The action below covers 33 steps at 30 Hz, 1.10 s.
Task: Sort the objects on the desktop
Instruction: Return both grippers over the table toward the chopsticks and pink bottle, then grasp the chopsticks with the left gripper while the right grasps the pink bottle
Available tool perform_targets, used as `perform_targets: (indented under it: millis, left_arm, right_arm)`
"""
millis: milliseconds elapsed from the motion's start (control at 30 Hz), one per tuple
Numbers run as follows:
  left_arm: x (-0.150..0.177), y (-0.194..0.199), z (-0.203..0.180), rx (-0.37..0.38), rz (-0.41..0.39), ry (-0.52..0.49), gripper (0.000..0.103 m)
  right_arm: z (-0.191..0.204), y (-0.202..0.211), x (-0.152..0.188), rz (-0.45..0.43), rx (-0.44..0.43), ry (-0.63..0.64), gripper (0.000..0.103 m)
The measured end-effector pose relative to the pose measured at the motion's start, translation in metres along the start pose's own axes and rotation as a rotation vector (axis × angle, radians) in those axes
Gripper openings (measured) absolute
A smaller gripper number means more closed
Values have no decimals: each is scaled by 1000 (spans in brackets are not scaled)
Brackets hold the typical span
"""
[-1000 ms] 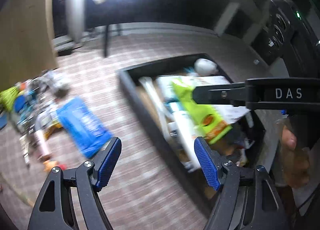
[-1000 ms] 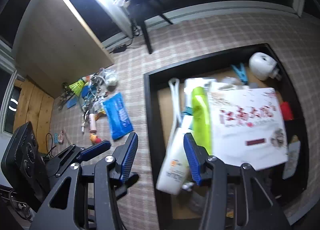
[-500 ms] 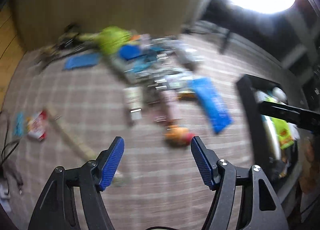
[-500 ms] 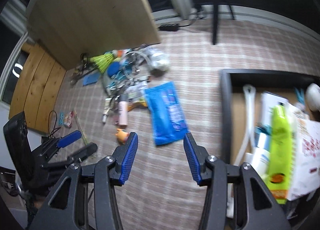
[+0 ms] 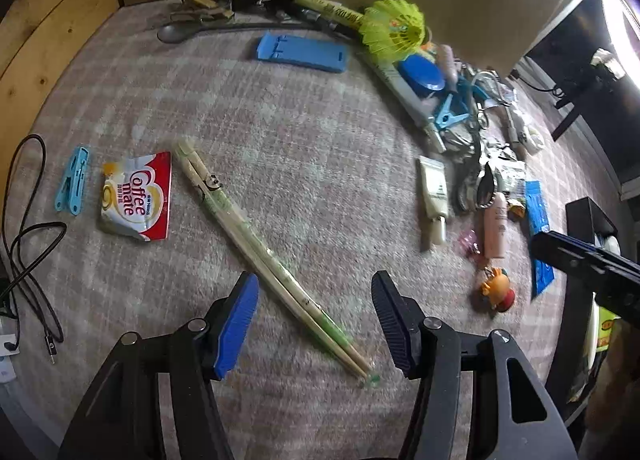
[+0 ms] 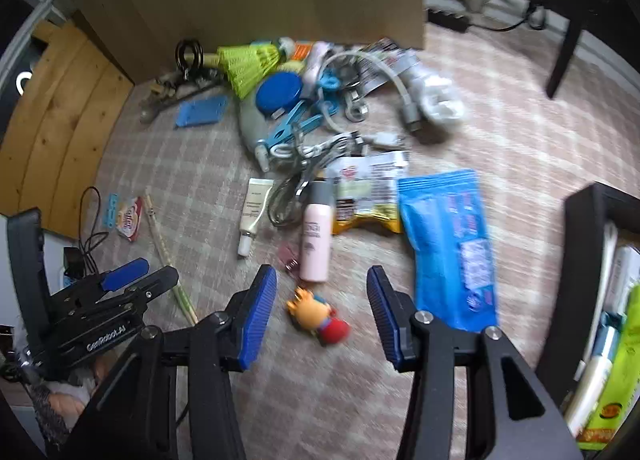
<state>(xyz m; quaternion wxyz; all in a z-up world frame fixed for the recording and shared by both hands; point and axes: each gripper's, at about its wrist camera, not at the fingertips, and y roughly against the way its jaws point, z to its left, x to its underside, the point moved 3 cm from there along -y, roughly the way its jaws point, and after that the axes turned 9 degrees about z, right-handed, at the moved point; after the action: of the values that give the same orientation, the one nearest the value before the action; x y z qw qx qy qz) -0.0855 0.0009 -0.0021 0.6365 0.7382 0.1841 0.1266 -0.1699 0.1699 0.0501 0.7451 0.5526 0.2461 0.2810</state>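
Observation:
My left gripper (image 5: 314,324) points down over the checked cloth, its jaws closing. A wrapped pair of chopsticks (image 5: 256,244) lies slantwise between the blue pads, and neither pad touches it. My right gripper (image 6: 322,312) hovers over a small orange and red toy figure (image 6: 318,316), which lies between its slowly closing jaws and is not gripped. A pink bottle (image 6: 316,240) and a blue pouch (image 6: 448,244) lie just beyond the toy. In the right wrist view the left gripper (image 6: 120,284) shows at the lower left.
A heap of cables, clips, a blue round case (image 6: 278,94) and a yellow shuttlecock (image 5: 394,26) lies against the wooden panel. A Coffee mate sachet (image 5: 136,196) and a blue clip (image 5: 72,184) lie left of the chopsticks. The black tray (image 6: 580,260), holding several items, stands at the right.
Both grippers have swung left, away from the black tray and down toward the cloth. The left jaws have narrowed and now straddle the chopsticks; the right jaws now straddle the toy figure.

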Motion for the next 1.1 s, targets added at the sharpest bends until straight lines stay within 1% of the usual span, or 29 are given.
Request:
perform_targets:
  millis: [167, 367, 500, 567, 667, 767, 900, 1033, 1067, 1100]
  left_arm:
    - [-1, -9, 4, -18, 19, 16, 52]
    - [5, -19, 3, -34, 45, 16, 47]
    - [11, -20, 0, -65, 34, -7, 46]
    - [15, -19, 1, -79, 27, -14, 43]
    - [21, -17, 5, -106, 11, -18, 26]
    - [27, -15, 12, -106, -11, -10, 17]
    - [38, -13, 15, -100, -31, -13, 14]
    - [57, -9, 17, -50, -42, 0, 10]
    - [61, -6, 17, -42, -48, 4, 7]
    - [67, -2, 16, -39, -59, 2, 0]
  right_arm:
    - [6, -22, -11, 35, 15, -6, 40]
    - [5, -36, -17, 57, 29, -10, 33]
    - [8, -40, -19, 60, 44, -4, 29]
    - [10, -43, -20, 64, 54, 3, 27]
    - [12, -46, -20, 67, 68, 10, 22]
    - [12, -47, -18, 59, 80, 12, 20]
    - [8, -45, -10, 57, 74, 7, 20]
    - [0, -37, -1, 26, 51, -14, 20]
    - [-3, -34, 2, 16, 42, -23, 20]
    - [-5, -32, 6, 4, 31, -30, 20]
